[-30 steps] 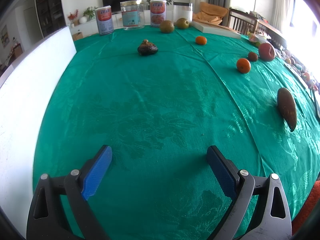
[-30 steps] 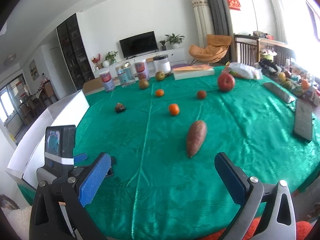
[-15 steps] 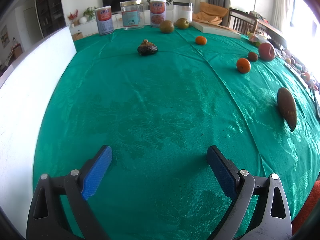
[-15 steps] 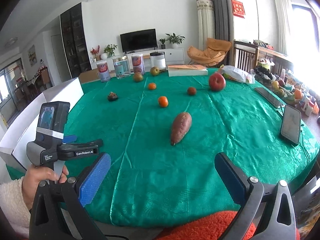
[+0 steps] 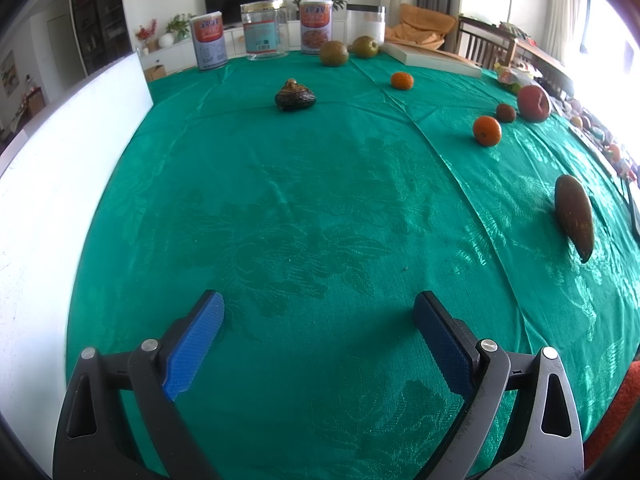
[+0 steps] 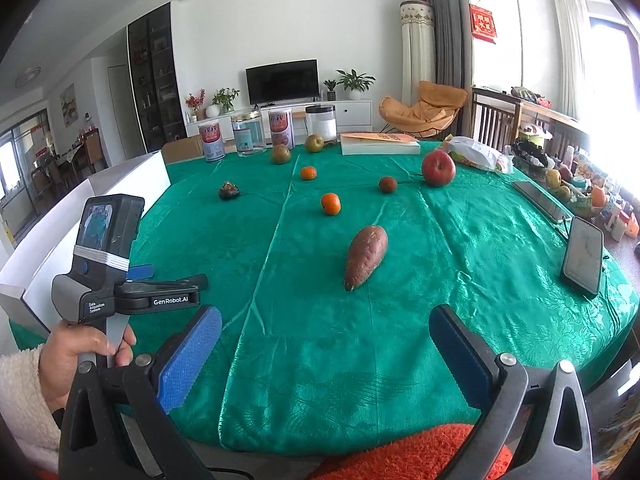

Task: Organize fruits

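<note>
Left gripper [image 5: 318, 340]: I am holding it low over the green tablecloth [image 5: 304, 208], fingers spread wide apart and gripping nothing.
Right gripper [image 6: 326, 356]: I am holding it back at the near edge of the table, fingers likewise wide apart and empty; in its view my left hand [image 6: 80, 350] is showing at the lower left, wrapped round the other tool's handle.
Nearest item: the sweet potato [image 6: 366, 255] is lying on the cloth ahead of my right gripper, a little right of its midline. From the left gripper it [image 5: 574, 216] is sitting far off to the right.
Long axis: it is running from near-left to far-right in the right view, tapered tip pointing toward me, fat end away.
Nearer hand: I am judging the right one better placed; a grasp would want the fingers closing across the axis, so some wrist turn is probably needed.
Farther out: an orange [image 6: 330, 203], a small dark fruit [image 6: 387, 184], a red apple [image 6: 438, 168], a second orange [image 6: 308, 173], and two greenish pears [image 6: 297, 149] are lying scattered, well apart.
Left side: a dark knobbly piece [image 5: 295, 96] is lying ahead of my left gripper, far up the cloth; a white box [image 5: 44, 184] is standing along the table's left edge.
Progress: I am judging sorting barely begun, since the fruits are all spread out singly.
</note>
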